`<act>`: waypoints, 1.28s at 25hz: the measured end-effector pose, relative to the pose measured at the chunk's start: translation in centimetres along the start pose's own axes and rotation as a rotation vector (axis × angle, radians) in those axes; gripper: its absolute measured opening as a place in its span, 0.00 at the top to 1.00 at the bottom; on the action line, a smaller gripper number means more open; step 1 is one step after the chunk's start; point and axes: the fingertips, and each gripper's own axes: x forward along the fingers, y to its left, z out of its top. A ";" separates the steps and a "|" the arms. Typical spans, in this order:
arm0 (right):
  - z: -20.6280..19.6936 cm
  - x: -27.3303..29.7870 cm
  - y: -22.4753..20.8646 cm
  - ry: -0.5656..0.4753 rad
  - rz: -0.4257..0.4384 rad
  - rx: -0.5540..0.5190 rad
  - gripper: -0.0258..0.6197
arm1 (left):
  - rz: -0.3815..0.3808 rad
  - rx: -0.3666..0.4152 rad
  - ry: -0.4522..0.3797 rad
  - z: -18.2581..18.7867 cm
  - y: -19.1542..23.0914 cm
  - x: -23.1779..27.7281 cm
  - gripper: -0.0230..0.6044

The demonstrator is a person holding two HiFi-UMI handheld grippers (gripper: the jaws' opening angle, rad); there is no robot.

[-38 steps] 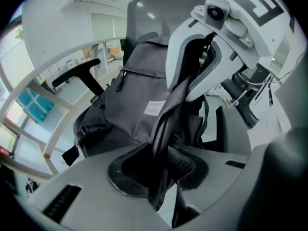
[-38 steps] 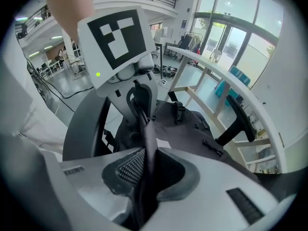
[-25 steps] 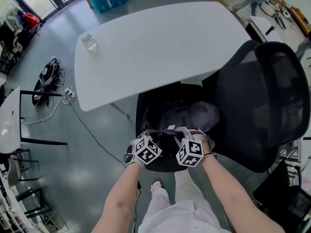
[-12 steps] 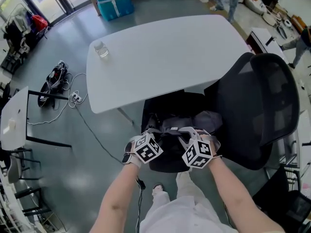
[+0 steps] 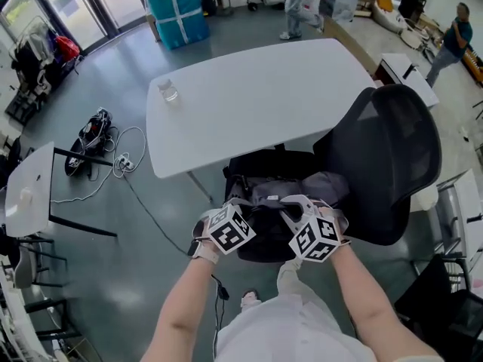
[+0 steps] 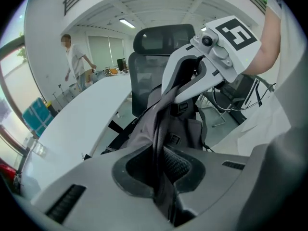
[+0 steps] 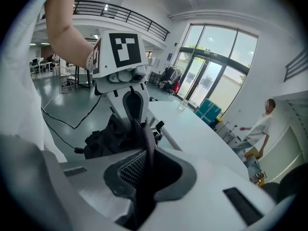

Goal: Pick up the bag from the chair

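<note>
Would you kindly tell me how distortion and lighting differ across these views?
Head view: evenly lit, the table edges bow. Left gripper view: fisheye, black corners, the bag soft close up. Right gripper view: fisheye, the windows glare.

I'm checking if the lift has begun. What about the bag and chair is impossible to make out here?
- Whether the bag is off the chair's seat: head view, the bag itself covers the seat.
- Bag's underside: left gripper view, cut off by the left gripper's own body.
- Bag's lower part: right gripper view, behind the right gripper's own body.
- Chair base: head view, hidden beneath the seat.
</note>
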 end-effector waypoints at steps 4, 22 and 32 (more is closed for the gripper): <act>1.9 -2.6 -0.1 -0.030 -0.045 0.009 0.89 | 0.011 0.019 -0.010 1.3 -0.9 -2.8 0.88; 4.6 -7.4 1.5 -0.048 -0.094 0.011 0.89 | 0.002 0.075 -0.012 2.6 -4.1 -7.4 0.88; 3.7 -7.8 2.1 -0.055 -0.096 0.013 0.89 | 0.000 0.074 -0.017 2.7 -5.2 -6.8 0.88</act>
